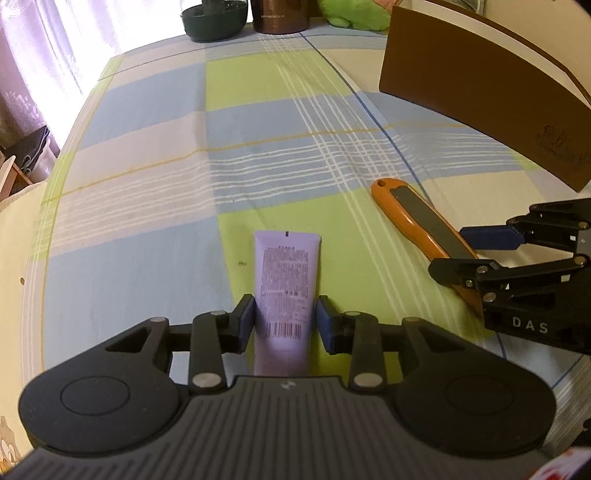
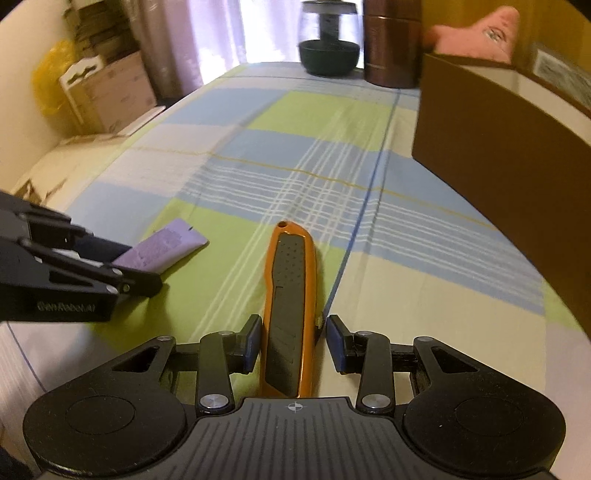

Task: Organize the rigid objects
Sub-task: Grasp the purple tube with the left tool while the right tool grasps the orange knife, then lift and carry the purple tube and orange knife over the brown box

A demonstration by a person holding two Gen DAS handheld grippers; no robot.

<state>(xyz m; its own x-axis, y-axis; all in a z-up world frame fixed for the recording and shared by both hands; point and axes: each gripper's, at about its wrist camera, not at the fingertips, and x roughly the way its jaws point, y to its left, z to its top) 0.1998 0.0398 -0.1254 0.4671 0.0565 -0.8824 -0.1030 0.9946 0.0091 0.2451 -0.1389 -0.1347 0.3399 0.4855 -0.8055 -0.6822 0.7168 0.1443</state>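
Note:
A lilac tube [image 1: 286,273] with a barcode lies lengthwise between the blue pads of my left gripper [image 1: 284,321], which is shut on its lower half. From the right wrist view that tube [image 2: 166,247] sticks out of the left gripper [image 2: 140,266] at a slant. My right gripper [image 2: 291,341] is shut on an orange utility knife [image 2: 290,273] with a black grip panel, its far tip pointing away over the cloth. In the left wrist view the knife [image 1: 410,218] runs diagonally into the right gripper [image 1: 461,251].
A checked blue, green and cream cloth [image 1: 258,147] covers the table. An open brown box [image 1: 480,96] [image 2: 498,147] stands at the right. At the far edge are a dark pot [image 1: 214,18], a brown canister [image 1: 280,16] and a green plush [image 1: 351,14]. Cardboard boxes [image 2: 110,96] sit beyond the left edge.

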